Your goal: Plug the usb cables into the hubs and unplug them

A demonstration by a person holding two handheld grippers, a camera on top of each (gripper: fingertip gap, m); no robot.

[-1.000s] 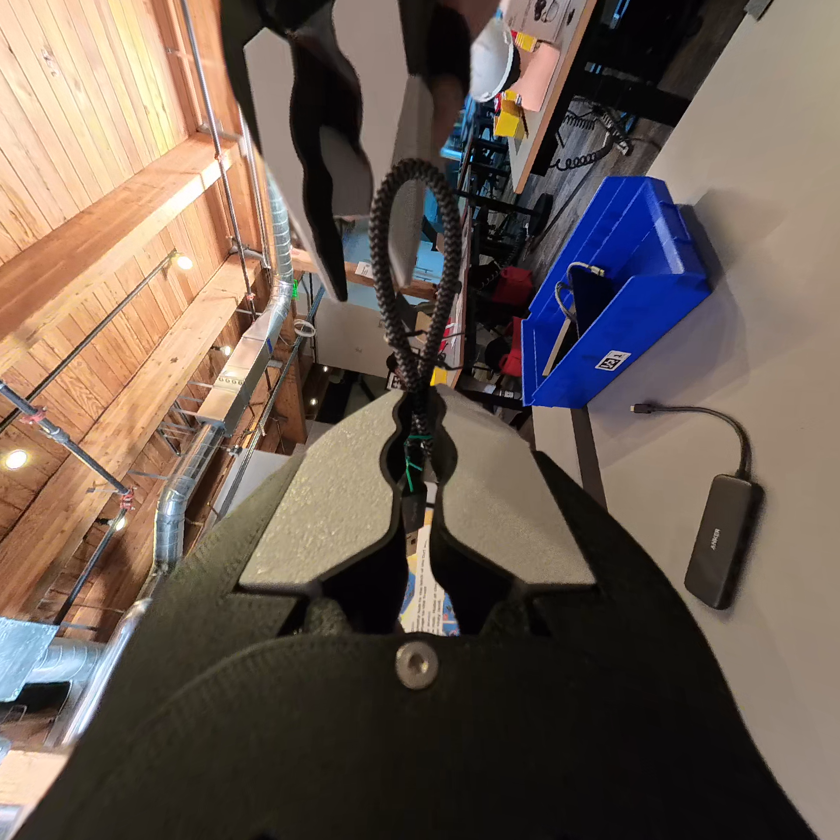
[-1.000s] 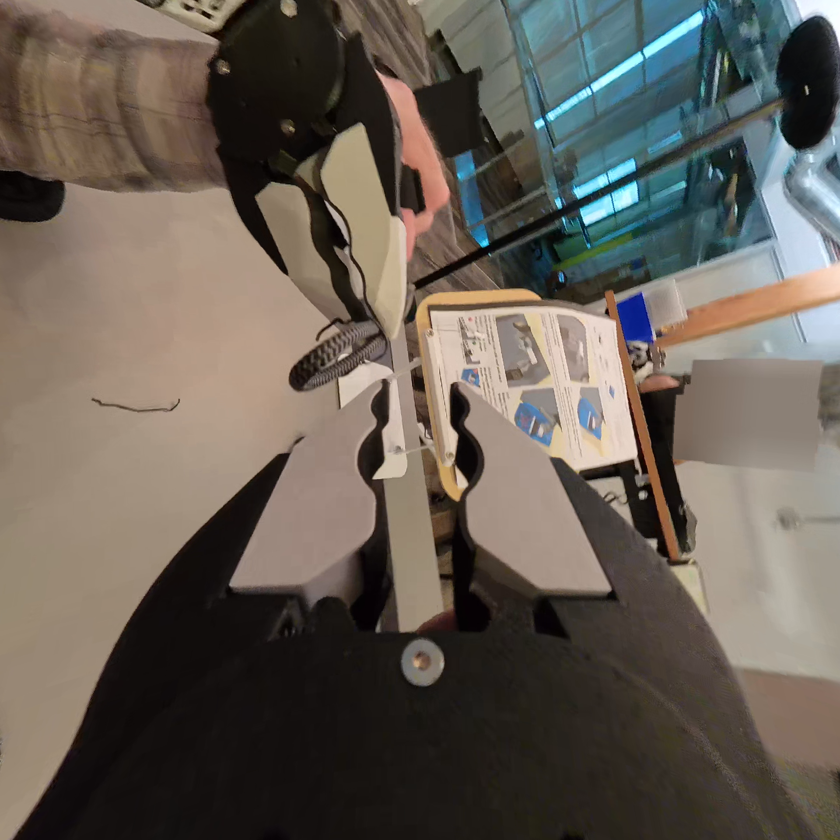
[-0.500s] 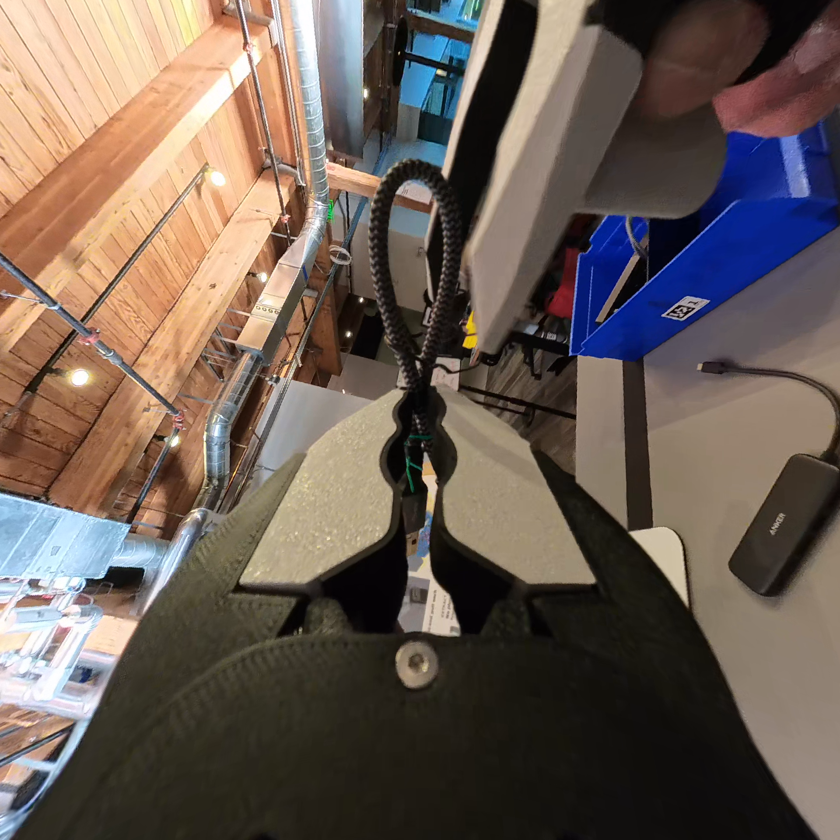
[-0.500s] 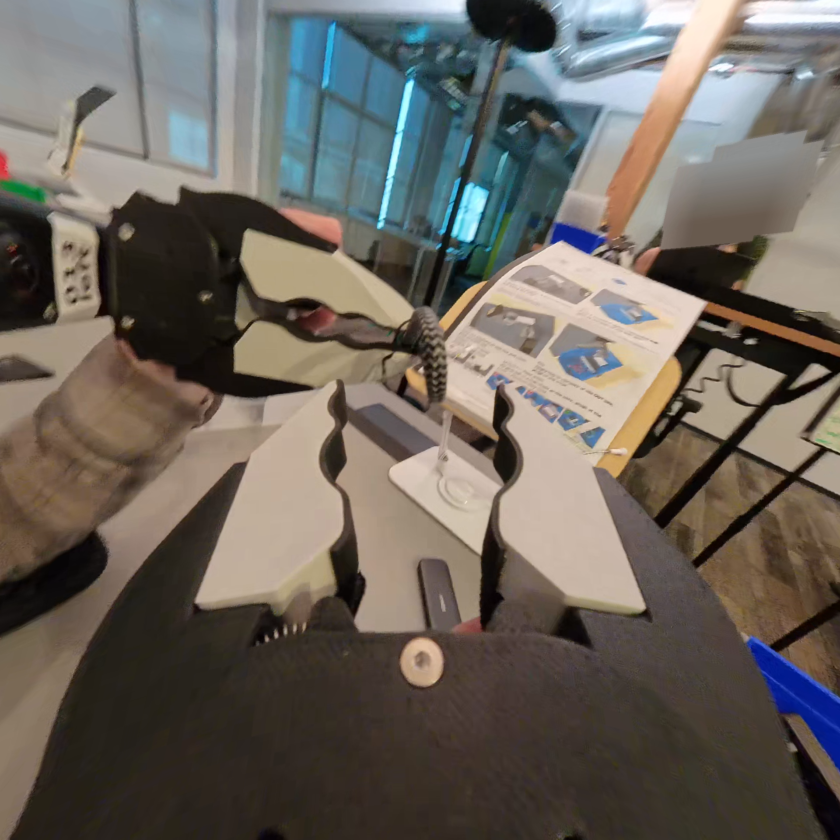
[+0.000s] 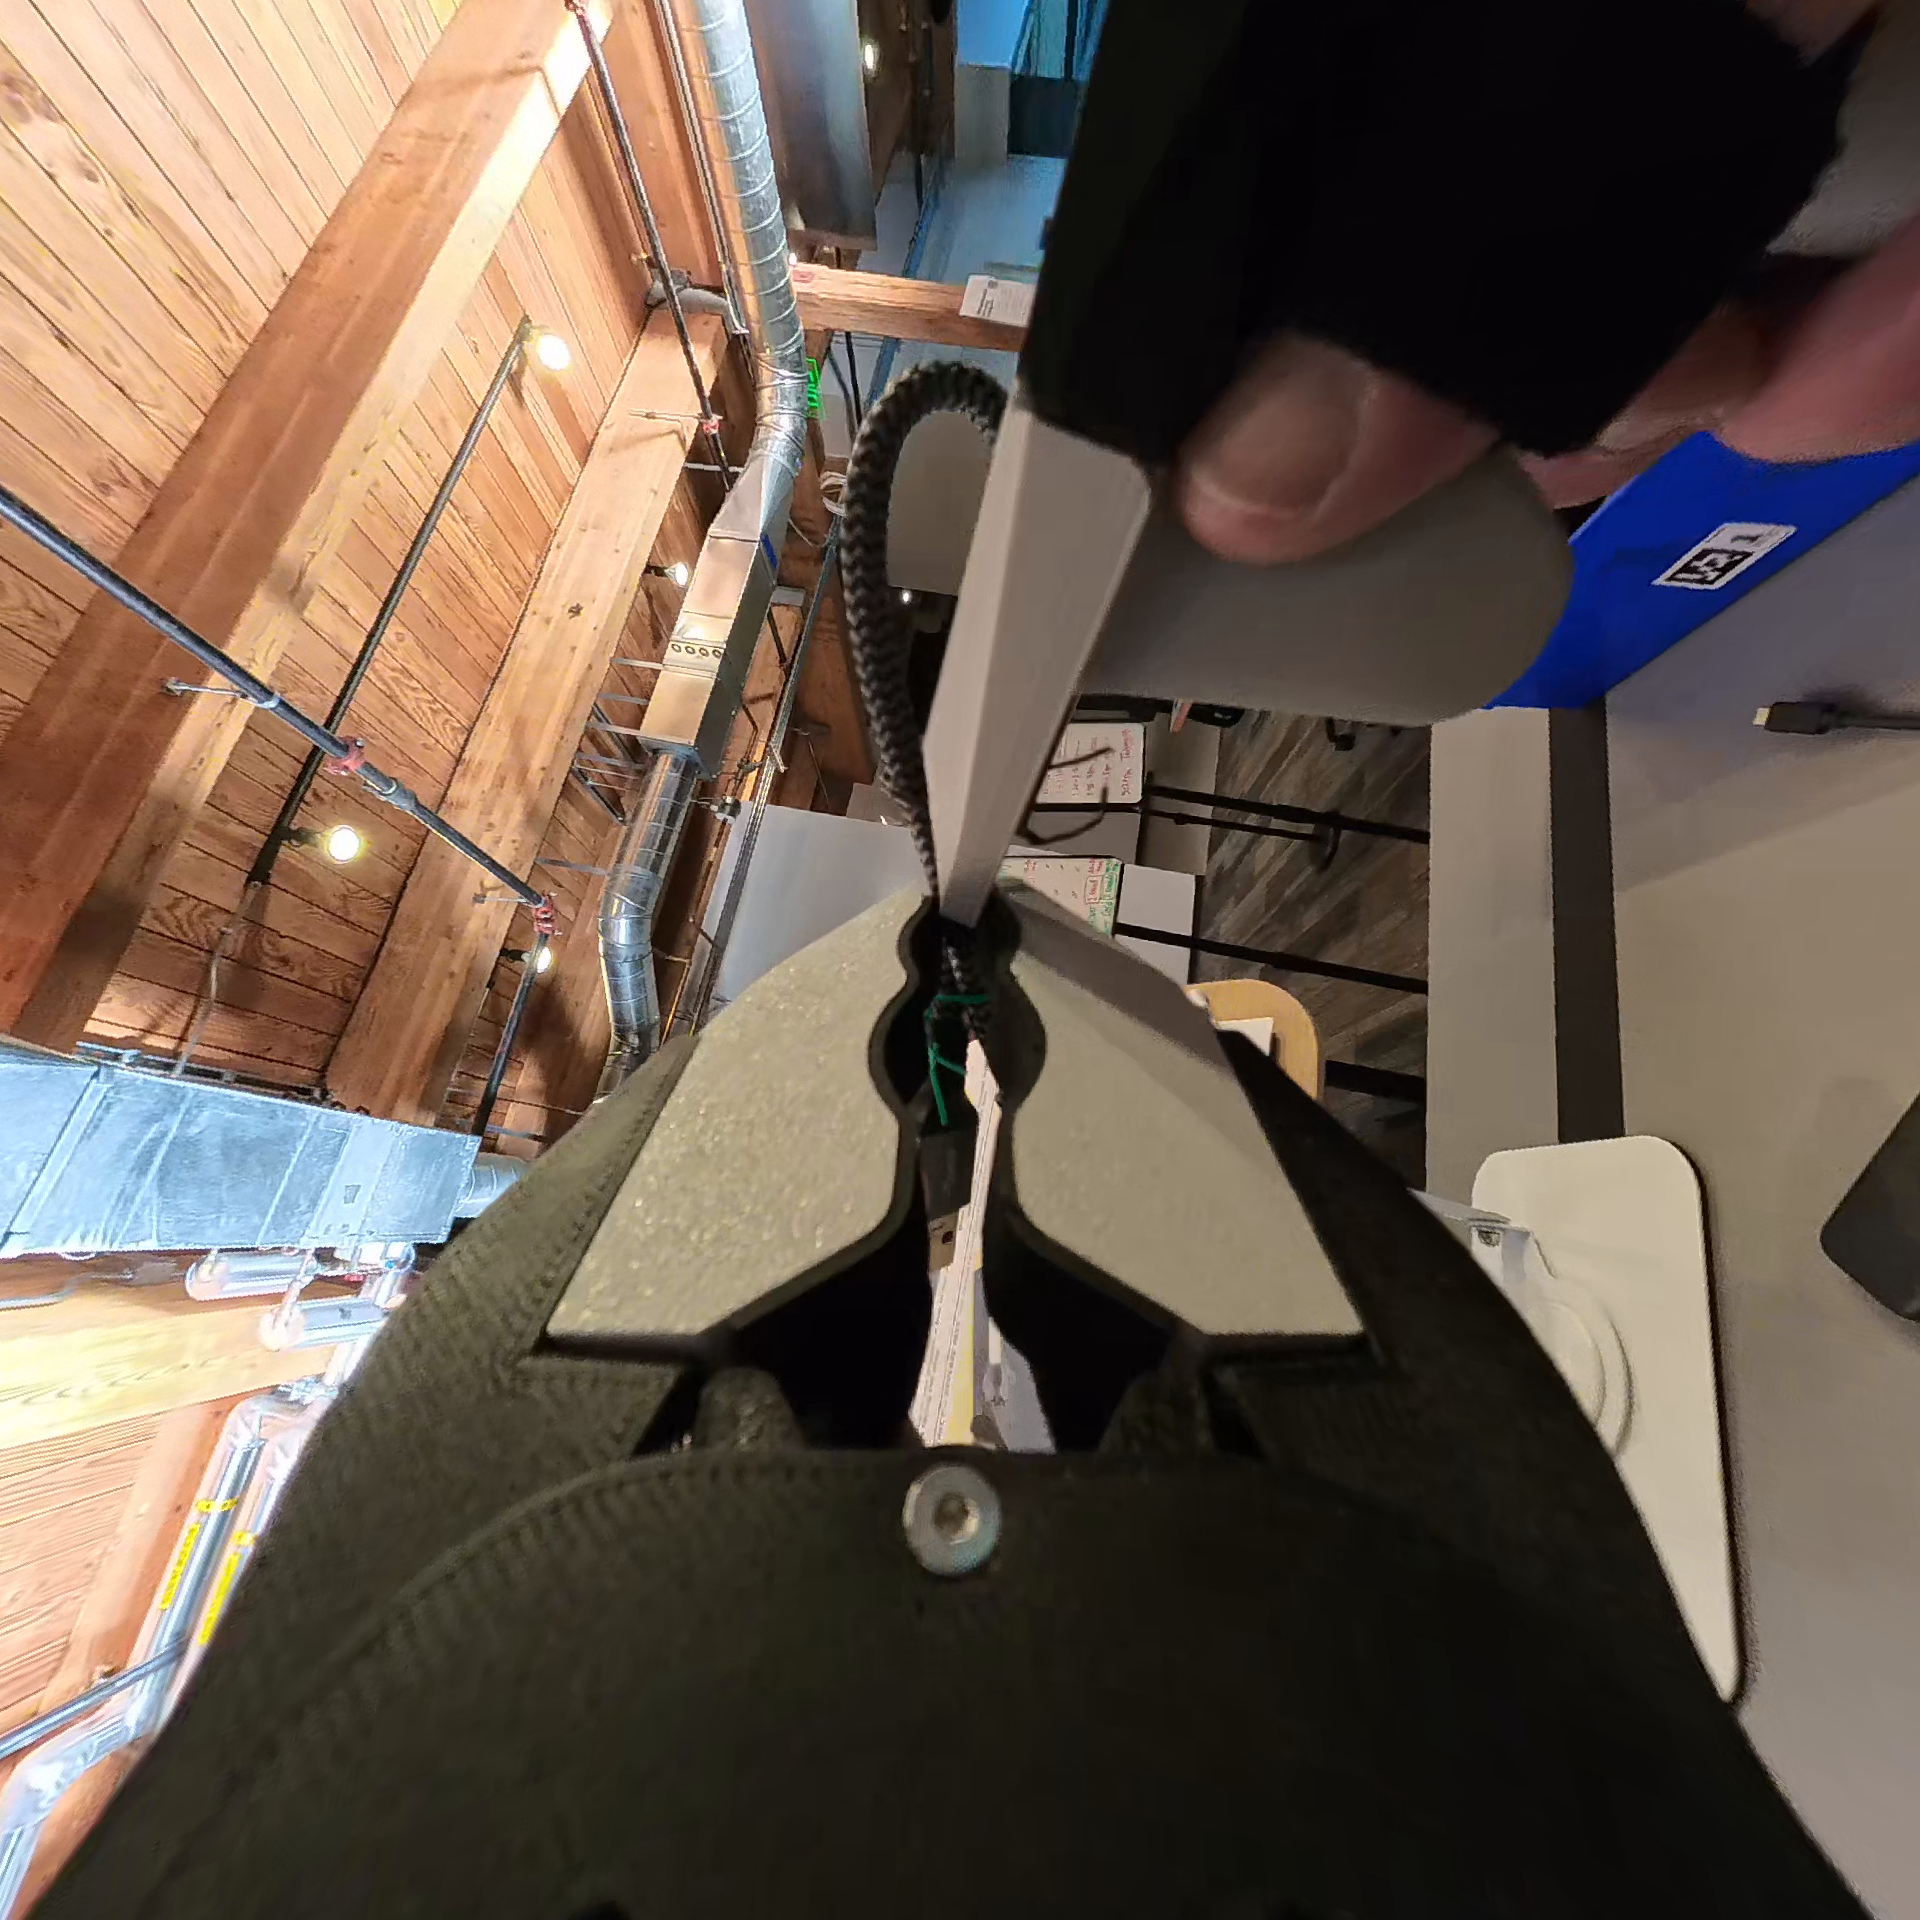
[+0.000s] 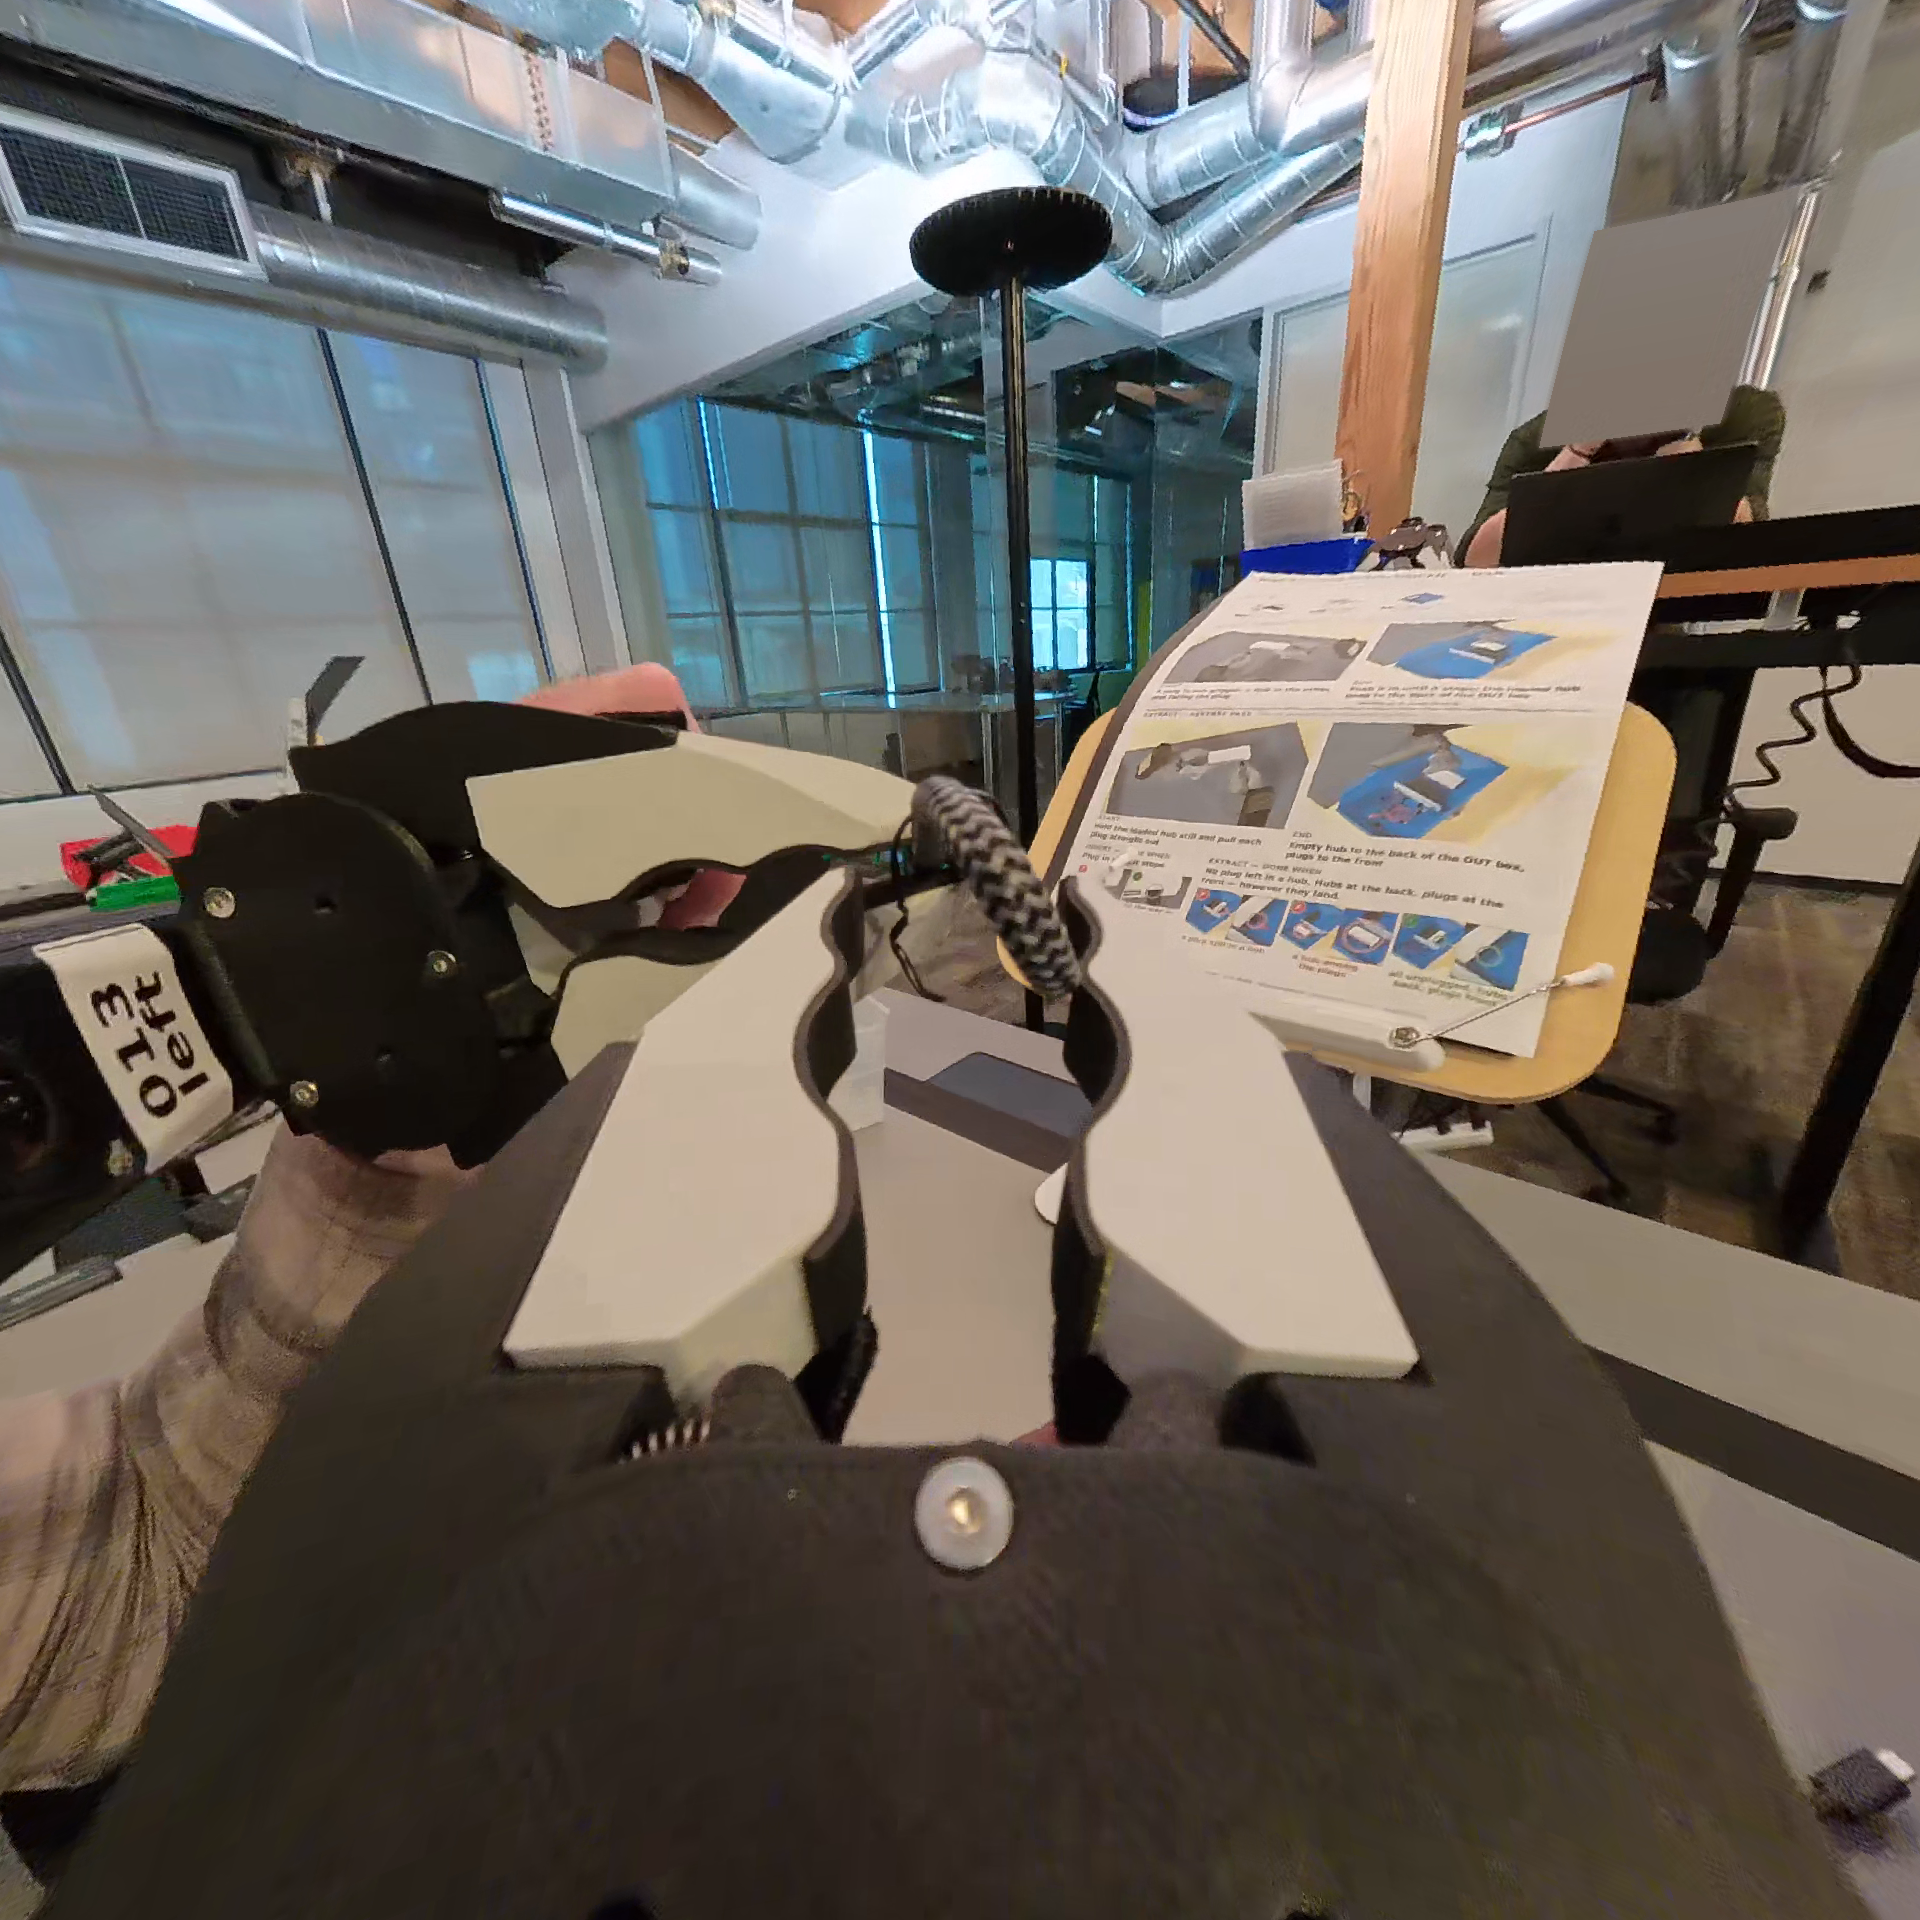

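My left gripper [image 5: 961,935] is shut on a folded black braided USB cable [image 5: 878,623], held up in the air. The cable's loop sticks out past the tips, and its plug end with a green tie lies between the fingers. My right gripper [image 6: 961,904] is open, with the cable loop [image 6: 997,883] between its fingertips and close to the right one. In the left wrist view one right gripper finger [image 5: 997,727] reaches down to the cable at my left gripper's tips. A dark hub [image 5: 1881,1236] lies on the grey table at the right edge.
A blue bin [image 5: 1714,582] stands on the table behind the right gripper, with a loose plug [image 5: 1787,715] beside it. An instruction sheet on a wooden stand [image 6: 1351,810] is straight ahead, its white base [image 5: 1600,1351] on the table. A person sits at a desk at the far right.
My right gripper has swung round, opened wider and moved in so that its fingers straddle the cable loop. My left gripper has kept its grip on the cable.
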